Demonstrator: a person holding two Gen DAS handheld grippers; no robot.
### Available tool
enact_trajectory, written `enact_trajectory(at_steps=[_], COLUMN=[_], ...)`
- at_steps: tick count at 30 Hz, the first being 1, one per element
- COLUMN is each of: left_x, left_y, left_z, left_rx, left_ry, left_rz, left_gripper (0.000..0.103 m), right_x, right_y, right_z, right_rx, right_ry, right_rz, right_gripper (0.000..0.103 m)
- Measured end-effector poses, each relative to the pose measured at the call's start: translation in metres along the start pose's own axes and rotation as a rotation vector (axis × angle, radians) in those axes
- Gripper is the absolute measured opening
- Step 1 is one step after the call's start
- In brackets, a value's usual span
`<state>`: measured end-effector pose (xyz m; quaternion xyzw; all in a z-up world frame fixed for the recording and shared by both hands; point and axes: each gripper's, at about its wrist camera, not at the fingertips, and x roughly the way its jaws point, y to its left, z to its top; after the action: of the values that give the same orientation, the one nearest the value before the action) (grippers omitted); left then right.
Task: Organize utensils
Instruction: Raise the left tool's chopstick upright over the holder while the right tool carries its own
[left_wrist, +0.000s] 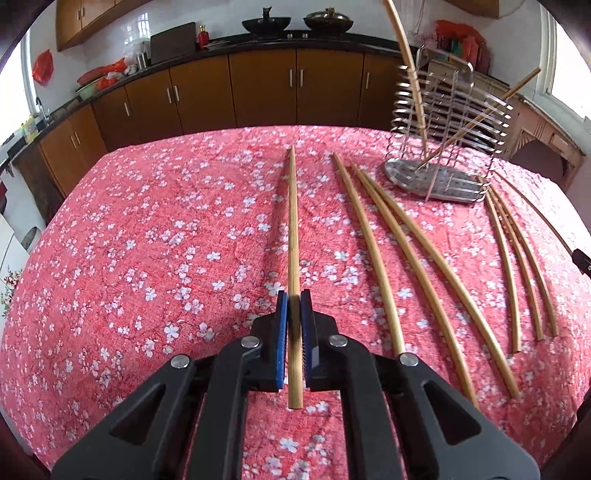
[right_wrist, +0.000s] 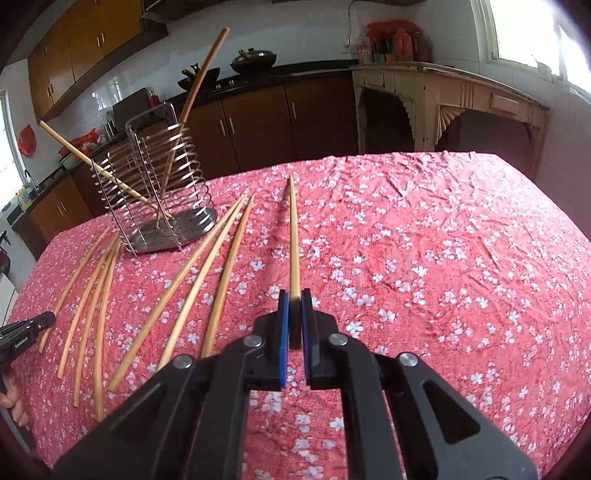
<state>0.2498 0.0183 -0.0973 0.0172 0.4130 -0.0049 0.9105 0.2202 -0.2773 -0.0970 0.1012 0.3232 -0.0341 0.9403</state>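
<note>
Chopsticks are what we are sorting here. We are holding one in each tool: the left tool (left_wrist: 294, 306) is clamped on a chopstick (left_wrist: 293, 221) that is pointing away toward the far edge of the tabletop (left_wrist: 147, 240), and the right tool (right_wrist: 294, 306) is clamped on another chopstick (right_wrist: 293, 236) the same way. Two sticks are already leaning inside the wire rack (right_wrist: 155, 177), which is standing at the far side of the red flowered cloth. The rest are lying loose on the cloth: three (left_wrist: 399, 251) near the middle between our tools, and a bunch (left_wrist: 517, 258) just near-side of the rack.

We are judging the risks from here. Each tool is gripping its stick close to the butt end, so the long free length is acting as a lever; a quick swing could be twisting the stick in the pads or letting it slip out. We are aiming thin tips at gaps between wire rings, so a tip could be catching on a ring and skating off outside. The rack looks light, and the two leaning sticks are already loading it sideways; a push from a tip could be tipping or sliding it. With both tools heading to the same rack, our two sticks could be crossing and knocking each other. The wrinkled cloth could also be dragging loose sticks along.
</note>
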Motion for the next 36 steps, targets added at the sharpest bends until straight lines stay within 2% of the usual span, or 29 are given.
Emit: enact_trajectory(at_steps=[10, 19, 27, 36], left_x=[-0.056, -0.093, -0.108, -0.114], left_y=[0.009, 0.022, 0.024, 0.028], left_z=[0.016, 0.036, 0.049, 0.064], left_rx=[-0.064, -0.126, -0.127, -0.131], left_ry=[-0.187, -0.333, -0.39, -0.408], left_rz=[-0.084, -0.132, -0.13, -0.105], left_gripper=[0.007, 0.007, 0.007, 0.007], right_x=[-0.05, -0.076, -0.089, -0.107], right_y=[-0.009, -0.008, -0.002, 0.007], right_z=[0.025, 0.048, 0.071, 0.098], right_rx=[0.054, 0.083, 0.087, 0.06], right_ry=[-0.213, -0.336, -0.405, -0.453], right_rz=[0.042, 0.081, 0.098, 0.094], right_gripper=[0.007, 0.007, 0.007, 0.007])
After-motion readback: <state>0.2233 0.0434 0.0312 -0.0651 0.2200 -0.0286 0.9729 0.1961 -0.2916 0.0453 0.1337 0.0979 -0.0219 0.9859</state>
